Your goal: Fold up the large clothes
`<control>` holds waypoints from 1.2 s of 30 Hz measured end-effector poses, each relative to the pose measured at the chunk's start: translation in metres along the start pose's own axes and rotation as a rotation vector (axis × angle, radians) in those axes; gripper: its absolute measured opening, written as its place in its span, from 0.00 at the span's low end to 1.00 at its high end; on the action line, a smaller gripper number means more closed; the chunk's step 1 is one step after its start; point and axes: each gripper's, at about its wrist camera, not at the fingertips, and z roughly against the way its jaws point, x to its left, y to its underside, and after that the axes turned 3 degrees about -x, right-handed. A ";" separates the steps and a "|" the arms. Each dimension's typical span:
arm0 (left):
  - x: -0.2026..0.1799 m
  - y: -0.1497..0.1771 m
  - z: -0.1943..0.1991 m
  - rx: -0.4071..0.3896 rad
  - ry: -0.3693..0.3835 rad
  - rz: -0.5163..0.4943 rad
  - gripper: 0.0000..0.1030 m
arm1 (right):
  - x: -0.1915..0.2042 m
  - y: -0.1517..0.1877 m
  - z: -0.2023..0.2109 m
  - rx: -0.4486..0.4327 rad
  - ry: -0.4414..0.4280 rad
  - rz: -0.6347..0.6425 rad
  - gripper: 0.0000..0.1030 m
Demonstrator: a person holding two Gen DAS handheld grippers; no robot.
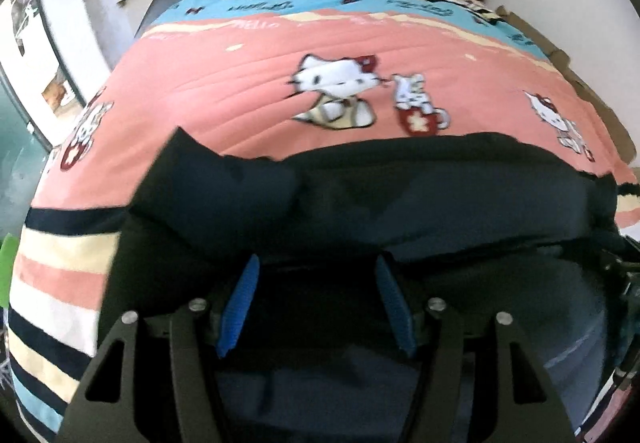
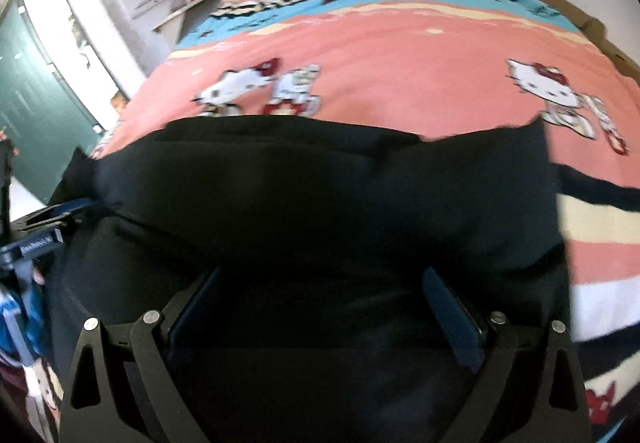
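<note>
Your left gripper [image 1: 316, 267] and right gripper [image 2: 322, 275] both have their fingers spread wide over the dark garment [image 1: 400, 203], which lies on the quilt [image 1: 248, 83]. Whether either grips cloth, you cannot tell. The quilt's writing is blurred. Only the right view shows the green door [image 2: 36, 115].

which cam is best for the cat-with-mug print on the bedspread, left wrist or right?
Left wrist. The cat-with-mug print sits near centre of the frame, fairly sharp, wholly clear of the dark garment. In the right wrist view the same print is off to the left, smaller and more smeared, just above the garment's edge.
</note>
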 end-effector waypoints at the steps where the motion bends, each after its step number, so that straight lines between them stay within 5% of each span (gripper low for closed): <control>1: 0.006 0.002 -0.005 0.008 0.026 0.025 0.57 | -0.006 0.001 -0.001 0.007 0.009 -0.008 0.94; 12: 0.004 0.013 -0.023 -0.010 0.034 0.055 0.62 | -0.026 0.010 -0.041 0.027 -0.040 -0.085 0.98; 18: 0.009 0.022 0.019 -0.052 -0.010 0.049 0.62 | -0.012 0.016 -0.008 0.015 0.029 -0.037 0.98; 24: 0.025 0.054 0.048 -0.074 -0.015 0.060 0.62 | -0.005 0.041 0.039 -0.036 -0.022 -0.012 0.98; 36: 0.019 0.084 0.034 -0.142 -0.045 -0.012 0.63 | -0.010 0.069 0.013 -0.017 -0.040 -0.015 0.99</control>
